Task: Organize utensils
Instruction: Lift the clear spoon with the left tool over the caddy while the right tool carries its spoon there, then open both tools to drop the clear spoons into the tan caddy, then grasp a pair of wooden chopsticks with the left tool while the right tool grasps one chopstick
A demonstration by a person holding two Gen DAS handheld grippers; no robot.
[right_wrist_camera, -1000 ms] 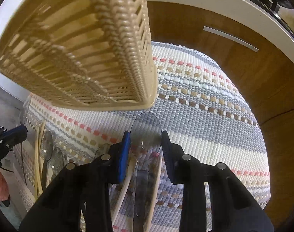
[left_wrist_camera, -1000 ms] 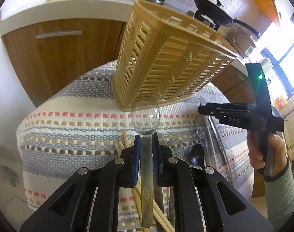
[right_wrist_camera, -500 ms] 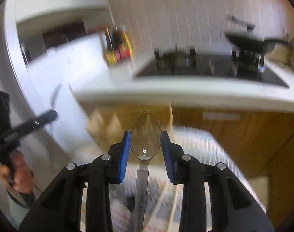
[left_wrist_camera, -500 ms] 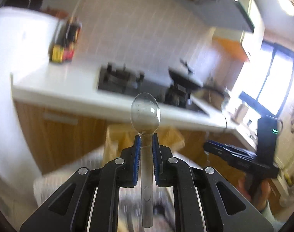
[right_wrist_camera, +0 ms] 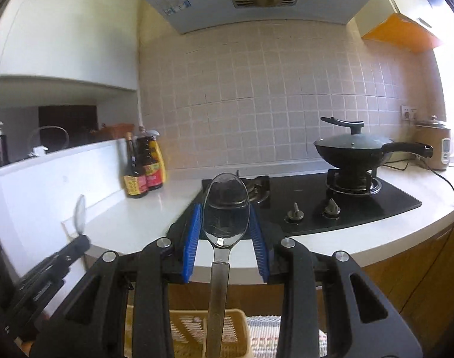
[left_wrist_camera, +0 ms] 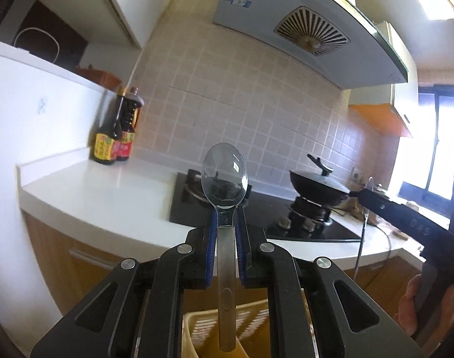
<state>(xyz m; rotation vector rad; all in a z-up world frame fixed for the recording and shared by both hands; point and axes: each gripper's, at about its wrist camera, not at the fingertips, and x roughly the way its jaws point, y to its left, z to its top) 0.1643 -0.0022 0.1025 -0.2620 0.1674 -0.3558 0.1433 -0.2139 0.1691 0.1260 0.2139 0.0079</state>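
My left gripper is shut on the neck of a steel spoon, held upright with its bowl up. Its handle hangs down over the tan slotted utensil basket below. My right gripper holds a second steel spoon upright, bowl between the blue pads, which stand apart from the bowl's edges. The basket shows under it on a striped woven mat. The right gripper appears at the right of the left wrist view, and the left gripper at the left of the right wrist view.
A white counter runs behind, with a black gas hob, a lidded black wok and two sauce bottles. A rice cooker stands at far right. Wooden cabinets are below.
Both grippers have tilted up from looking down at the mat and basket to looking level at the kitchen wall. Each spoon stays in its gripper; the basket is now beneath them.
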